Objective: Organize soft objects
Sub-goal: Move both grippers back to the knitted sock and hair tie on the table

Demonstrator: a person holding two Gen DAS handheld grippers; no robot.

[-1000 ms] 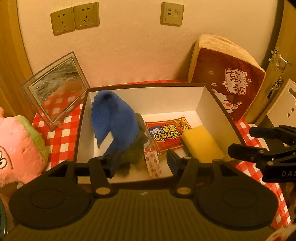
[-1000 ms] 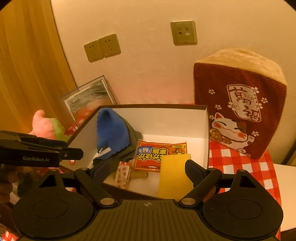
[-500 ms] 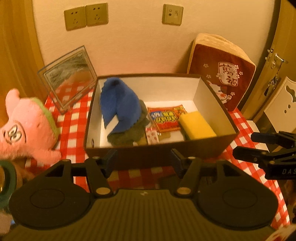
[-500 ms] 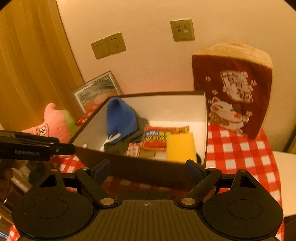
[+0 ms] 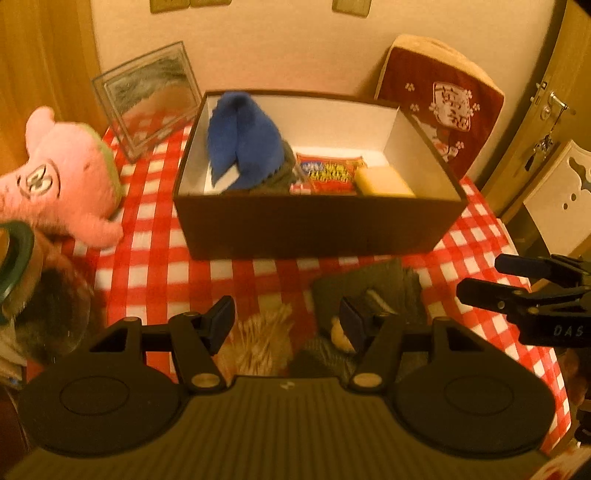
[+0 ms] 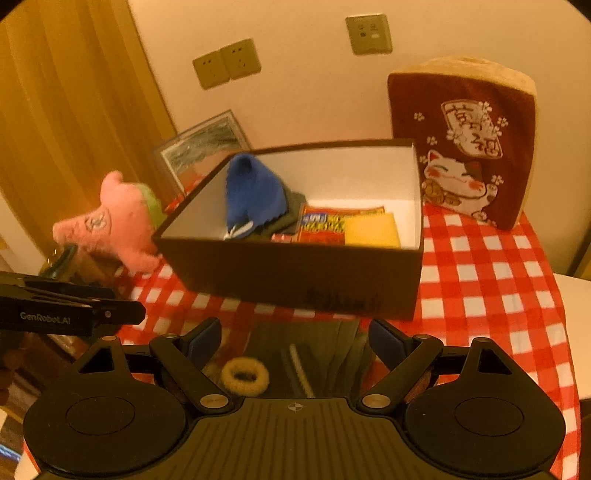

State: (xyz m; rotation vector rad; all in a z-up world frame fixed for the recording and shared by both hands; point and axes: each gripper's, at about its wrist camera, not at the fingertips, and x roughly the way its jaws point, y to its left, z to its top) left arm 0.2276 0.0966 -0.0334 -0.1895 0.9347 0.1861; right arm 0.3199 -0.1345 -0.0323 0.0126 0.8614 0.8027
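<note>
Checked tablecloth [image 6: 480, 273] bare beside brown box [image 6: 295, 273]

Warm, dim yellow light fills the room. A pale wall [image 6: 306, 96] carries sockets [image 6: 226, 63] and a switch plate [image 6: 368, 34]. Wood panelling [image 6: 74, 110] stands at the left, a door [image 5: 554, 110] with keys at the right. A checked cloth [image 6: 480, 280] covers the table.
</note>
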